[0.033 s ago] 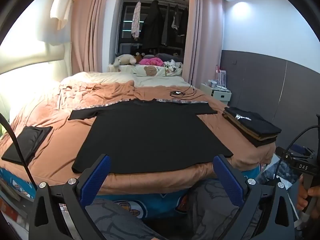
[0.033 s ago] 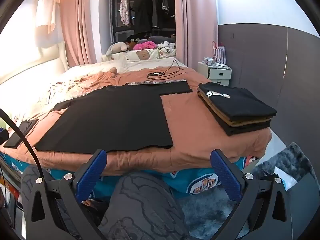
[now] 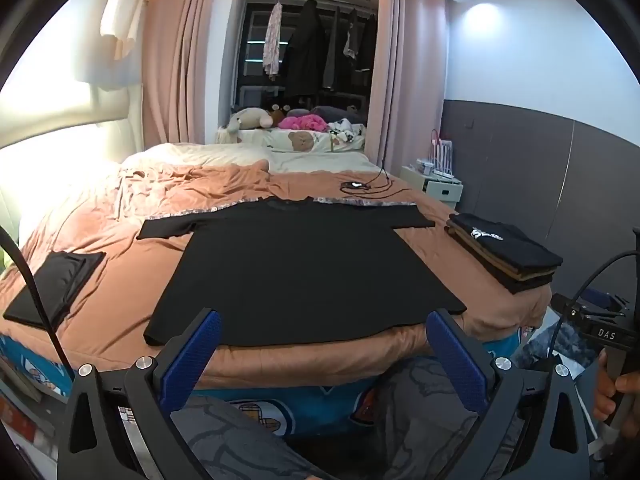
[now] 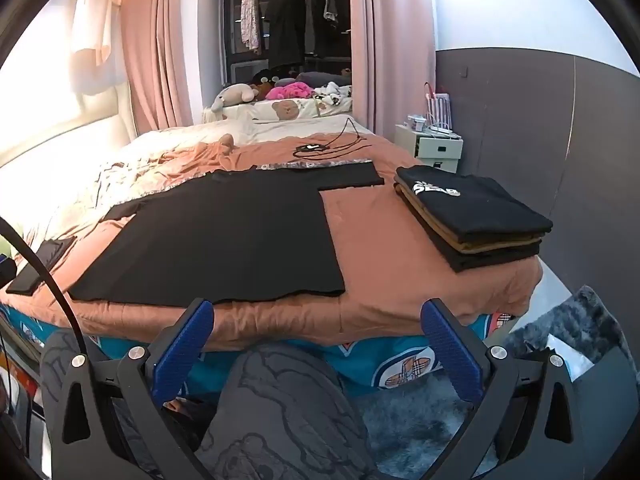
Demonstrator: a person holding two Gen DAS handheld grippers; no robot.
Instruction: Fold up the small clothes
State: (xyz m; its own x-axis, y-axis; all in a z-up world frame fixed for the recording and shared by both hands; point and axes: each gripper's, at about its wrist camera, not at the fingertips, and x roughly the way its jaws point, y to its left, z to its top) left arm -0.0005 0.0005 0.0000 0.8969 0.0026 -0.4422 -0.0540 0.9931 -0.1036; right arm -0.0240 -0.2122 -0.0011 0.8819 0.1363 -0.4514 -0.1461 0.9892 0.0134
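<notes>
A black T-shirt (image 3: 304, 268) lies spread flat on the bed (image 3: 120, 224), sleeves out to both sides, its hem running along the bed's near edge. It sits on a rust-orange cover (image 4: 360, 240), and the collar end points away toward the far pillows.

Left gripper (image 3: 324, 344) hangs just short of the shirt's hem, jaws spread wide, blue pads (image 3: 192, 356) apart and nothing between them. It is not touching the shirt. Right gripper (image 4: 316, 332) is released too, jaws fully apart and empty, hovering off the bed's near edge, past the shirt's right hem corner.

To the right of the shirt, near the bed's corner, there's a stack (image 4: 472, 216) of folded clothes: a black one with a white print on top, tan and dark layers under it. It stands clear of the shirt, with bare cover between. On the shirt's other side, well apart, a small folded black piece (image 3: 52, 288) lies flat by the bed's left edge.

Beyond the shirt's collar a black cable (image 4: 320, 146) with a small device rests on the cover. Further back, soft toys (image 3: 248, 118) are piled at the bed's far end.

Under the grippers I see the person's knees (image 4: 288, 400) in grey patterned trousers, against the bed's near side. In the left wrist view a hand (image 3: 616, 396) at the right edge grips the other tool's handle.
</notes>
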